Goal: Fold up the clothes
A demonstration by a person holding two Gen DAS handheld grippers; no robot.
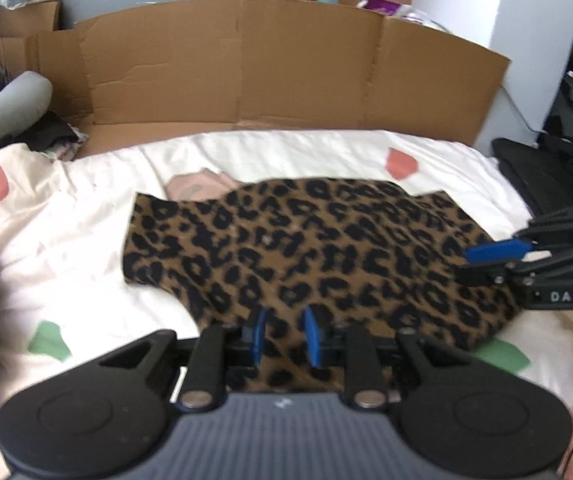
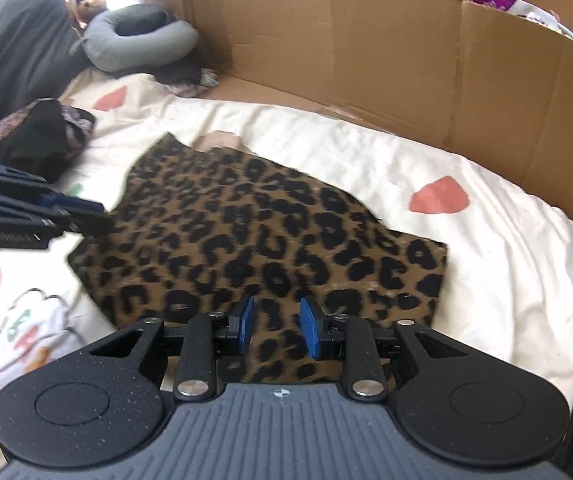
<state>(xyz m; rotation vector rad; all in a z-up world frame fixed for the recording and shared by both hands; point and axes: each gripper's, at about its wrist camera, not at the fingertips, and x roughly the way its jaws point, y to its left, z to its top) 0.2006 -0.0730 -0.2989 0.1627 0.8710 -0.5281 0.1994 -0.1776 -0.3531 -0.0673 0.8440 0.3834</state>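
White bedding [image 1: 246,152] carries the leopard-print garment [image 1: 306,240], its near edge under both grippers' parted, empty jaws

Soft daylight, blown out white at the top corners; both fisheye views are motion-blurred and bowed at the edges.

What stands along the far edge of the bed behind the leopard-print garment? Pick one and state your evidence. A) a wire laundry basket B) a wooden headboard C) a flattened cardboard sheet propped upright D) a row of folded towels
C: a creased brown cardboard sheet stands upright along the far side of the white bedspread, just beyond the leopard-print garment.
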